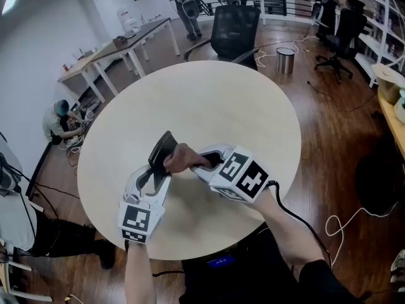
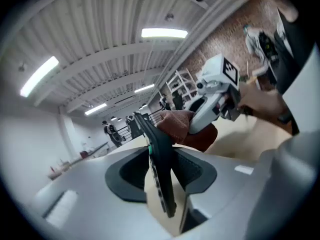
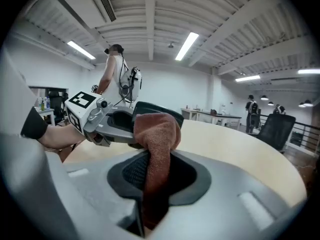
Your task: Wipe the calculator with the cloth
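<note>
Round table (image 1: 253, 106): its top lies bare beyond and to either side of the two grippers, leaving open passage there. Toward the near edge, the left gripper (image 1: 156, 168), clamped on the calculator (image 1: 162, 151), and the right gripper (image 1: 193, 164), clamped on the cloth (image 1: 180, 159), crowd together and bar each other's way. An office chair (image 1: 235, 30) stands just beyond the far rim.

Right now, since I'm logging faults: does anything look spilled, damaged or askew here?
Nothing stands out. The left tool grips the black slab-shaped calculator on edge above the round beige table, and the right tool holds the rust-brown terry cloth against it.
</note>
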Tool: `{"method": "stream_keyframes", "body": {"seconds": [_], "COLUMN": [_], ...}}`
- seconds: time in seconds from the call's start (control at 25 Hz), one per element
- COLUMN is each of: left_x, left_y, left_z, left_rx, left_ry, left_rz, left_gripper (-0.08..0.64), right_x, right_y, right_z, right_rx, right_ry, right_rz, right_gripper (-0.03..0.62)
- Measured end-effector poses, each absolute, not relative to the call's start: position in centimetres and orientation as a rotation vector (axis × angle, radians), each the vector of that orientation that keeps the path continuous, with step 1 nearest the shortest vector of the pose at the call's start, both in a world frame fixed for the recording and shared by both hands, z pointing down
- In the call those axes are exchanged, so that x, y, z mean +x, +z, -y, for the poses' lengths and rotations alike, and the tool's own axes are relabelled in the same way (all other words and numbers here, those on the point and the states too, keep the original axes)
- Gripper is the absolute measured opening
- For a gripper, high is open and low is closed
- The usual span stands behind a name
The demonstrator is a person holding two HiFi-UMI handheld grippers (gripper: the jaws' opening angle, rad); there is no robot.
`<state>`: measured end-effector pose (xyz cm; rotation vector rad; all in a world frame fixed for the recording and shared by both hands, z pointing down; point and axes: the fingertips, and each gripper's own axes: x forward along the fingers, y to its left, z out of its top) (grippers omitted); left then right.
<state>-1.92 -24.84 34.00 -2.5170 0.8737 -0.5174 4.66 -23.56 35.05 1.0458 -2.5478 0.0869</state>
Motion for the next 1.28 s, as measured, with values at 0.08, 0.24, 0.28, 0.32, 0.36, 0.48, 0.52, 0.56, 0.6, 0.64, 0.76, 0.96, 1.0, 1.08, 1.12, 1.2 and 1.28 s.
{"method": "stream_keyframes", "body": {"seconds": [0.08,0.24,0.28,0.32,0.36,0.48,0.52,0.56,0.6,0.64,0.76,0.96,1.0,1.08,1.12,1.2,1.28], "left_x": [-1.1,1.7,2.2,2.6,3.1,4.2,4.5,4.6,4.7,4.7,4.6,3.7,3.5,3.2,3.1,2.5,1.2], "left_y": [34.1,36.6,37.2,37.7,38.2,39.3,39.7,39.9,39.9,39.9,39.6,38.1,37.8,37.3,37.0,36.4,35.7], "left_z": [23.9,22.1,22.0,21.8,21.6,20.9,20.7,20.6,20.4,20.4,20.4,20.6,20.6,20.6,20.6,20.8,22.2], "left_rx": [-2.300,-2.155,-2.160,-2.174,-2.194,-2.242,-2.261,-2.290,-2.330,-2.379,-2.514,-2.768,-2.821,-2.898,-2.921,-2.957,-2.974], "left_ry": [-0.691,-0.869,-0.887,-0.900,-0.912,-0.955,-0.966,-0.969,-0.963,-0.950,-0.894,-0.700,-0.656,-0.587,-0.562,-0.523,-0.516], "left_rz": [-0.854,-0.682,-0.656,-0.635,-0.617,-0.548,-0.523,-0.501,-0.483,-0.468,-0.442,-0.395,-0.382,-0.356,-0.346,-0.350,-0.414], "left_gripper": [0.137,0.138,0.138,0.138,0.138,0.174,0.186,0.201,0.210,0.214,0.247,0.299,0.302,0.302,0.302,0.302,0.302], "right_x": [4.1,6.0,6.6,7.1,7.7,8.9,9.2,9.4,9.8,10.2,12.2,13.6,13.5,12.6,11.9,10.0,8.0], "right_y": [35.2,36.4,37.1,37.8,38.5,39.9,40.2,40.3,40.4,40.3,40.3,39.8,39.7,39.3,39.1,38.9,39.4], "right_z": [23.5,24.4,24.4,24.4,24.3,24.4,24.5,24.6,24.7,24.8,24.8,22.4,21.7,20.1,19.2,17.3,16.0], "right_rx": [1.013,1.095,1.104,1.106,1.106,1.116,1.120,1.126,1.133,1.145,1.200,1.268,1.265,1.238,1.215,1.145,1.046], "right_ry": [0.122,0.152,0.158,0.161,0.161,0.135,0.125,0.114,0.102,0.089,0.075,0.115,0.106,0.078,0.063,0.030,-0.005], "right_rz": [2.579,2.489,2.450,2.413,2.379,2.287,2.262,2.239,2.214,2.190,2.138,2.161,2.163,2.173,2.182,2.193,2.173], "right_gripper": [0.083,0.083,0.083,0.083,0.083,0.083,0.083,0.083,0.083,0.083,0.083,0.083,0.083,0.083,0.083,0.083,0.083]}}
